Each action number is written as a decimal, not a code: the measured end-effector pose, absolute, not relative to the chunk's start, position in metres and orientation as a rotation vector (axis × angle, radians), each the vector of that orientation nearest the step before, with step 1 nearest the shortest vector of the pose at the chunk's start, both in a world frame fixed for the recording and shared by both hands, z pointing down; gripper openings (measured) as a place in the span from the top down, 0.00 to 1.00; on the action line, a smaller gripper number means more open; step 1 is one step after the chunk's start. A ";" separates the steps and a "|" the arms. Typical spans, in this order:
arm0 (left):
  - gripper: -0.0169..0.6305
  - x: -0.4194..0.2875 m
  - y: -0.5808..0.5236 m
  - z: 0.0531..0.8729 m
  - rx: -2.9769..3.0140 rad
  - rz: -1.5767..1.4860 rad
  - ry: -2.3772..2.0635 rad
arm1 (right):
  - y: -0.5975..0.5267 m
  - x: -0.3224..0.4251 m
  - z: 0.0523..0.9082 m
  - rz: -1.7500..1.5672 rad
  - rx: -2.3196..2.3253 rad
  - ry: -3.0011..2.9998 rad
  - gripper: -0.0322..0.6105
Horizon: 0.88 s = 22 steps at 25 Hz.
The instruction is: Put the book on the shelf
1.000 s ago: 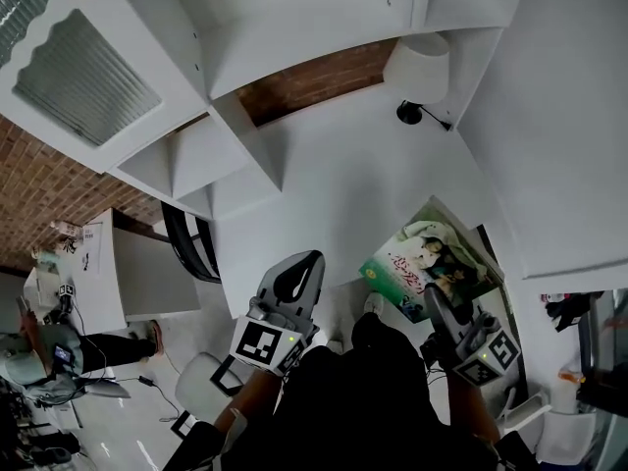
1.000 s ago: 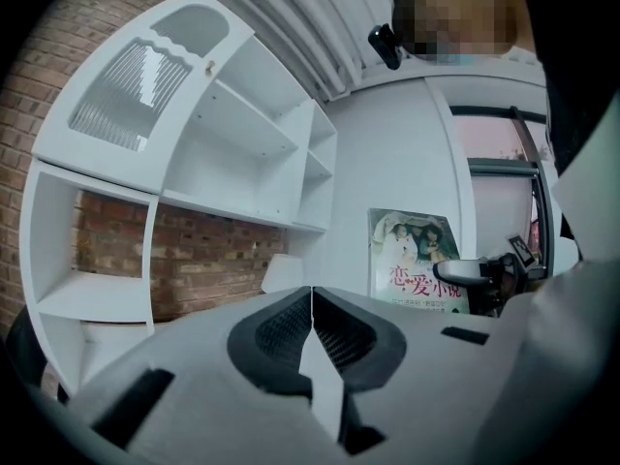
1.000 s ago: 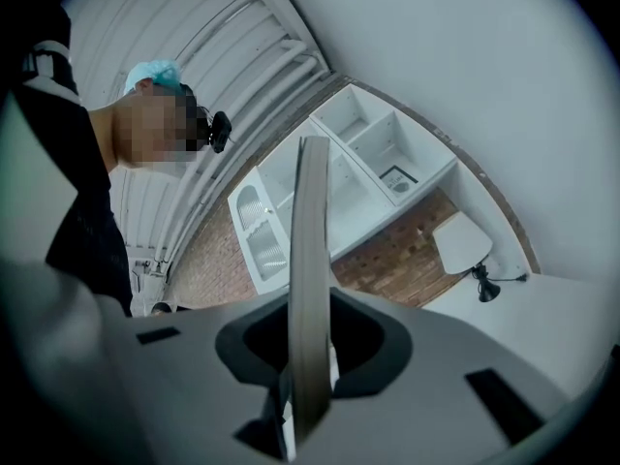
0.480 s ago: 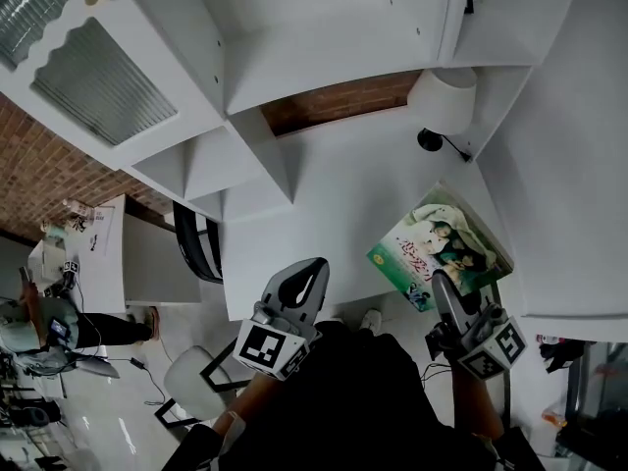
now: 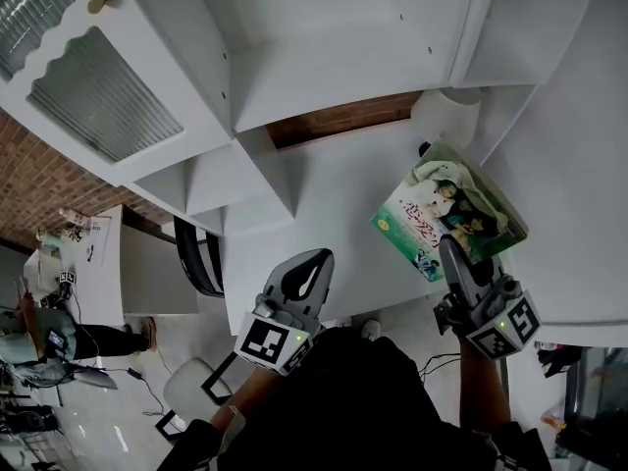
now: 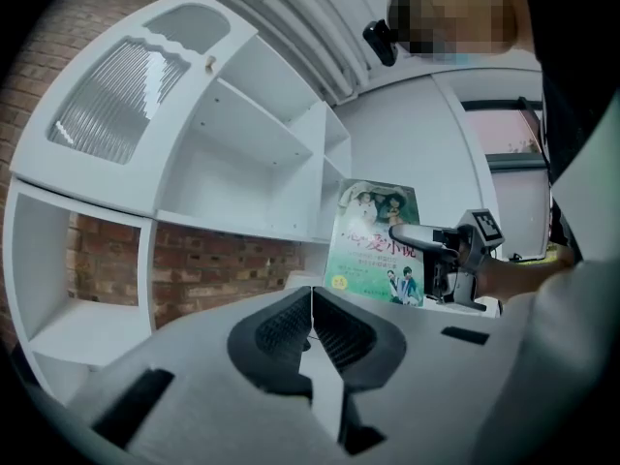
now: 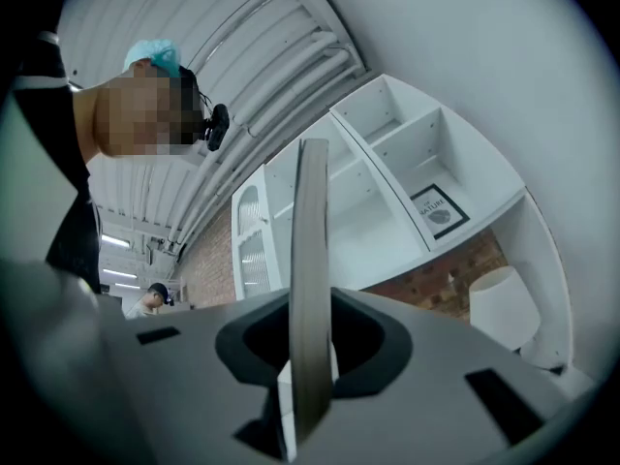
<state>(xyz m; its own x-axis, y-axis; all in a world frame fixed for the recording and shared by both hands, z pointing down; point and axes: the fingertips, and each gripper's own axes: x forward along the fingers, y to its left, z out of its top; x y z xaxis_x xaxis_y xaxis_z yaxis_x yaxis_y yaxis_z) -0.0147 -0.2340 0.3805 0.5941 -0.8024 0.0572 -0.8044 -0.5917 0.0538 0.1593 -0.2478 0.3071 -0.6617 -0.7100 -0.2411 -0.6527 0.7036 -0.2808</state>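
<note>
A green-covered book (image 5: 446,210) with people pictured on it is held up in the air before the white shelf unit (image 5: 324,57). My right gripper (image 5: 457,259) is shut on its lower edge. In the right gripper view the book (image 7: 311,260) stands edge-on between the jaws. The left gripper view shows the book (image 6: 376,243) upright with the right gripper (image 6: 407,234) clamped on its side. My left gripper (image 5: 309,268) hangs over the white desk, shut with nothing in it; its pads (image 6: 312,327) meet.
A white lamp (image 5: 446,116) stands on the desk (image 5: 334,204) behind the book, under the open shelf compartments. A framed picture (image 7: 438,209) stands in one upper compartment. A glass-fronted cabinet door (image 5: 103,91) is at the left. A person sits far off at a table (image 5: 59,327).
My right gripper has lifted the book off the desk's edge and carried it up and forward toward the shelves. The left gripper has crept forward a little, still shut.
</note>
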 end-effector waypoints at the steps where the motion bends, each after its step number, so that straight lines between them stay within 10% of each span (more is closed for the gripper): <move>1: 0.94 -0.017 -0.240 0.376 2.750 0.039 -1.387 | -0.254 0.158 0.300 -0.217 -1.074 2.587 0.83; 22: 0.94 -0.022 -0.321 0.331 2.842 0.041 -1.362 | -0.385 0.130 0.202 -0.008 -1.154 2.555 0.83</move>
